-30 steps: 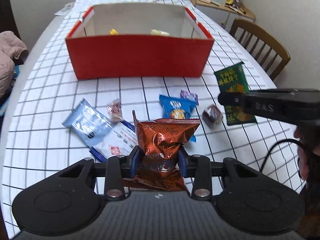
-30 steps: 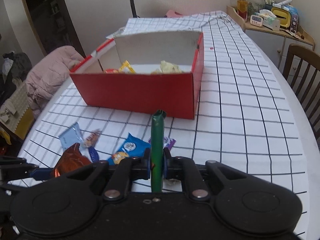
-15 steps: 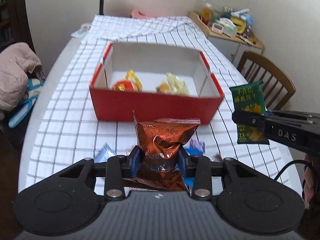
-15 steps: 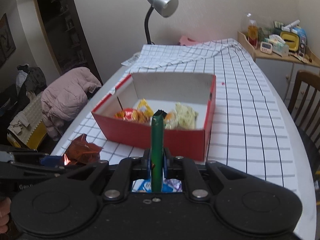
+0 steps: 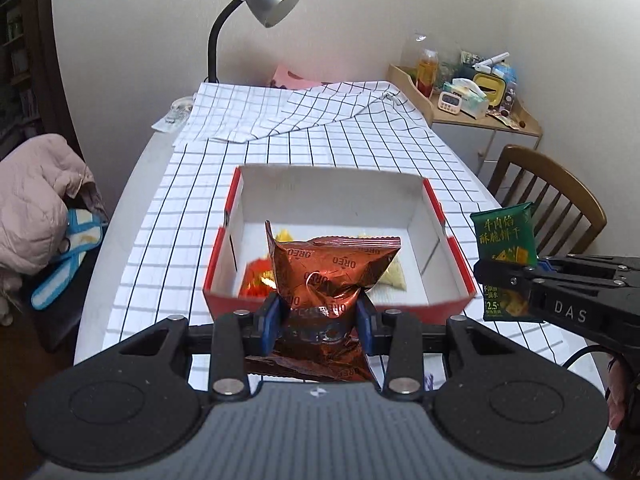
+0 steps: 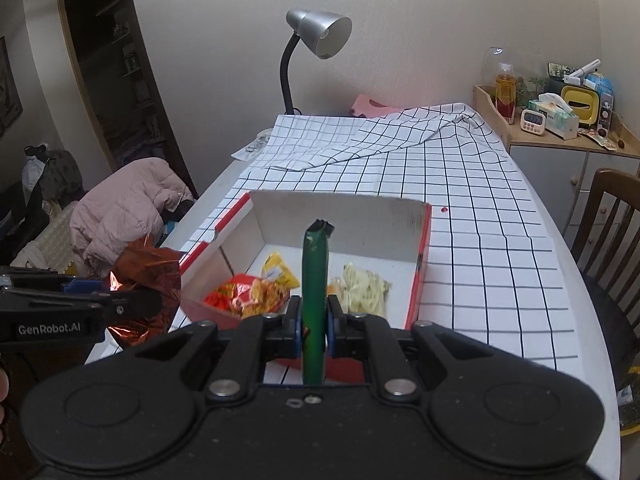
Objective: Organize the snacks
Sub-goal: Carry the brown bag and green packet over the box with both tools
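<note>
My left gripper (image 5: 318, 314) is shut on a copper-brown Oreo packet (image 5: 332, 272), held upright above the near edge of the red box (image 5: 456, 252). My right gripper (image 6: 314, 326) is shut on a flat green biscuit packet (image 6: 315, 276), seen edge-on. In the left wrist view that green biscuit packet (image 5: 505, 240) hangs just right of the box. The right wrist view has the Oreo packet (image 6: 146, 276) left of the red box (image 6: 424, 264). Inside the box lie a red-orange snack bag (image 6: 244, 294), a yellow packet (image 6: 278, 274) and a pale packet (image 6: 362, 286).
The box stands on a table with a white checked cloth (image 5: 320, 136). A grey desk lamp (image 5: 264, 0) stands at the far end. A wooden chair (image 5: 548, 196) and a cluttered side cabinet (image 5: 480, 112) are to the right. A pink jacket (image 5: 36, 200) lies left of the table.
Both grippers rose and moved toward the box with their packets. The loose snacks on the cloth dropped out of sight, and the box's inside came into view.
</note>
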A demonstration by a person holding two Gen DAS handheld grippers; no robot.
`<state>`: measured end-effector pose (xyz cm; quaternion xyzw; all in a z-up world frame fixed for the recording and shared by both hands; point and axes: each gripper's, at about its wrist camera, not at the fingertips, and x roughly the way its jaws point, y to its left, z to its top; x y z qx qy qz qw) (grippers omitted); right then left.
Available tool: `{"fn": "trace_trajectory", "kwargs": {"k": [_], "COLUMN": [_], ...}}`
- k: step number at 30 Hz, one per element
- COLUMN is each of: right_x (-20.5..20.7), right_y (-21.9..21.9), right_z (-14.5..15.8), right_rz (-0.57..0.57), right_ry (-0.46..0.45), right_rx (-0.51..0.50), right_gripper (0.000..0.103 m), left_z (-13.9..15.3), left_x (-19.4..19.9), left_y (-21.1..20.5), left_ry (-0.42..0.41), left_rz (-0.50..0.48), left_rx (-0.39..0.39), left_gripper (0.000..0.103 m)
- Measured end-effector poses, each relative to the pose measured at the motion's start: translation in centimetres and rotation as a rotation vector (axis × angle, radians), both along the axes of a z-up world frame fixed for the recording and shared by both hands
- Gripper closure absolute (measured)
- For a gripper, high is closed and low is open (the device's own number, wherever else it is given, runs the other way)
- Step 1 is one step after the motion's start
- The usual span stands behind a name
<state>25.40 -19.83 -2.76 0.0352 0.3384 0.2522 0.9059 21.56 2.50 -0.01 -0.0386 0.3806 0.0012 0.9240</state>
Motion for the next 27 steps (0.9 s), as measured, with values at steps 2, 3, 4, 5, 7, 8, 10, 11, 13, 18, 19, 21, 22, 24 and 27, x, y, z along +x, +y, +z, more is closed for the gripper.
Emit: {"fn": "trace_trajectory", "kwargs": {"k": [2,3,4,5,7,8,10,11,13,18,19,21,22,24,27], "right_x": [0.9,1.3,1.7,2.1,2.8,3.3,4.2,4.6,5.5,7.5,7.9,8.6,9.0,9.6,10.2], "right_y": [0.4,0.6,0.8,1.0,1.4,1.6,1.9,2.1,2.4,3.0,3.1,3.4,3.5,3.8,4.3], "right_z": [0.1,0.0,0.0,0.0,-0.2,-0.3,-0.7,-0.9,-1.4,-2.7,-2.9,-3.5,-3.8,-4.3,-5.1], "right_rz": [-0.004,-0.006,-0.008,-0.009,-0.012,-0.014,-0.018,-0.019,-0.022,-0.033,-0.031,-0.03,-0.029,-0.028,-0.023], "right_ry": [0.006,0.008,0.008,0.007,0.007,0.01,0.018,0.025,0.038,0.062,0.07,0.082,0.089,0.102,0.11], "right_rx": [-0.004,-0.008,-0.014,-0.023,-0.037,-0.042,-0.053,-0.057,-0.067,-0.1,-0.107,-0.127,-0.135,-0.149,-0.175], "right_gripper": [0.093,0.093,0.093,0.093,0.093,0.093,0.093,0.093,0.093,0.093,0.093,0.093,0.093,0.093,0.093], "left_z": [0.1,0.1,0.1,0.1,0.0,0.0,-0.2,-0.2,-0.5,-1.2,-1.4,-1.8,-2.1,-2.6,-3.3], "left_x": [1.0,1.6,2.1,2.6,3.7,4.3,5.4,6.0,7.1,9.7,10.2,11.3,11.6,12.5,13.9], "left_y": [0.1,0.2,0.4,0.5,0.7,0.8,1.0,1.1,1.2,1.9,2.0,2.2,2.3,2.5,2.8], "left_ry": [0.001,0.003,0.005,0.006,0.01,0.013,0.019,0.021,0.031,0.058,0.062,0.072,0.079,0.094,0.113], "left_rz": [0.001,0.001,0.003,0.005,0.008,0.009,0.007,0.006,0.004,0.009,0.009,0.012,0.013,0.015,0.019], "left_rx": [0.004,0.003,0.004,0.008,0.015,0.018,0.023,0.026,0.037,0.043,0.048,0.062,0.068,0.076,0.086], "left_gripper": [0.066,0.066,0.066,0.066,0.066,0.066,0.066,0.066,0.066,0.066,0.066,0.066,0.066,0.066,0.066]}}
